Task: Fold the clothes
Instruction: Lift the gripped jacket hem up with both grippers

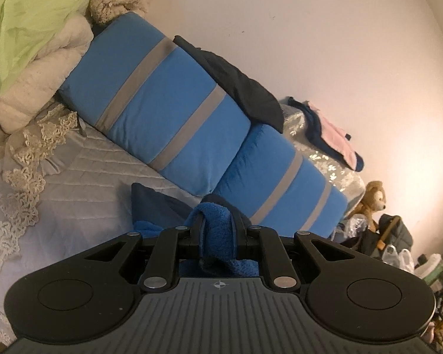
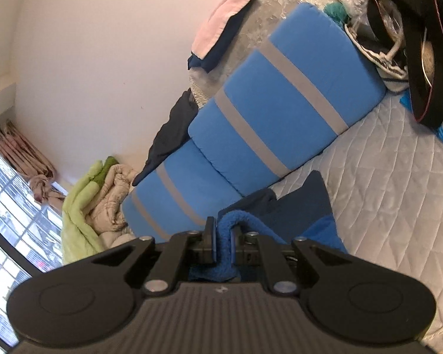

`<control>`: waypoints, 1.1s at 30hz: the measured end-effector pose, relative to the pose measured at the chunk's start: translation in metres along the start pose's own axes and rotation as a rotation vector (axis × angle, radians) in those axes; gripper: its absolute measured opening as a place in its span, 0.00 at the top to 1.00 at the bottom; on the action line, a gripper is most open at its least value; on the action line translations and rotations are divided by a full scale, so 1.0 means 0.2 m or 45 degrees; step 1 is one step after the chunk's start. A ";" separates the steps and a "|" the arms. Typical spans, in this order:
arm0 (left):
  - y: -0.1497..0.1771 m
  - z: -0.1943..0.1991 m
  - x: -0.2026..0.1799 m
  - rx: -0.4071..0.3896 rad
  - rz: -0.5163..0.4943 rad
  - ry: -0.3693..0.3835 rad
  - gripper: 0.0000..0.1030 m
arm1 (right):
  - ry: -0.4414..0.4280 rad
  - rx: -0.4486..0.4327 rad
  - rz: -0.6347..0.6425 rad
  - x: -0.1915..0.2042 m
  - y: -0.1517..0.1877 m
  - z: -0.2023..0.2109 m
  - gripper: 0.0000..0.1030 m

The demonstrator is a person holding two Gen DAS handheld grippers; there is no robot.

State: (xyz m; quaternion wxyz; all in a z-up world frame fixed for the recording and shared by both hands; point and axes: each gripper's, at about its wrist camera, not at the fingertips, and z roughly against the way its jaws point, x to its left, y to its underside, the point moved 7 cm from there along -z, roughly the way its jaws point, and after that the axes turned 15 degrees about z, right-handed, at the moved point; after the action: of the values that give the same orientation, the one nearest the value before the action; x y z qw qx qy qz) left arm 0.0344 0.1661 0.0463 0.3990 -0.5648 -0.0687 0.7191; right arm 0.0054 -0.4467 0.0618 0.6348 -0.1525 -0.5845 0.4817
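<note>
A blue fleece garment (image 1: 218,230) with a darker navy part (image 1: 156,206) hangs over the quilted bed. My left gripper (image 1: 218,227) is shut on a bunched fold of it, the fabric filling the gap between the jaws. In the right wrist view the same blue garment (image 2: 224,236) is pinched by my right gripper (image 2: 223,236), also shut on it, and its navy panel (image 2: 304,203) drapes to the right toward the quilt. Both grippers hold the cloth lifted off the bed.
Two blue cushions with grey stripes (image 1: 162,100) (image 2: 283,100) lean along the wall. A dark garment (image 1: 239,82) lies on top of them, with pink and navy clothes (image 1: 333,135) beyond. Cream and green bedding (image 1: 29,44) is piled at one end; bags and a plush toy (image 1: 372,197) at the other.
</note>
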 end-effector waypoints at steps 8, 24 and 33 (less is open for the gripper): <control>-0.05 -0.09 -0.05 -0.016 -0.044 -0.026 0.85 | 0.021 -0.055 0.069 -0.01 -0.05 -0.09 0.91; -0.11 -0.24 -0.04 -0.041 -0.013 -0.056 0.85 | 0.055 -0.079 0.096 -0.11 -0.12 -0.28 0.91; -0.16 -0.34 -0.02 -0.029 -0.022 -0.071 0.85 | 0.088 -0.067 0.140 -0.11 -0.17 -0.37 0.91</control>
State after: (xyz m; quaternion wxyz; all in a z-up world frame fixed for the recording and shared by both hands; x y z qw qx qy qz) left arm 0.1095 0.1611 0.0431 0.3966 -0.5483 -0.0928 0.7304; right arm 0.0904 -0.4543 0.0543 0.6228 -0.2175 -0.5655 0.4950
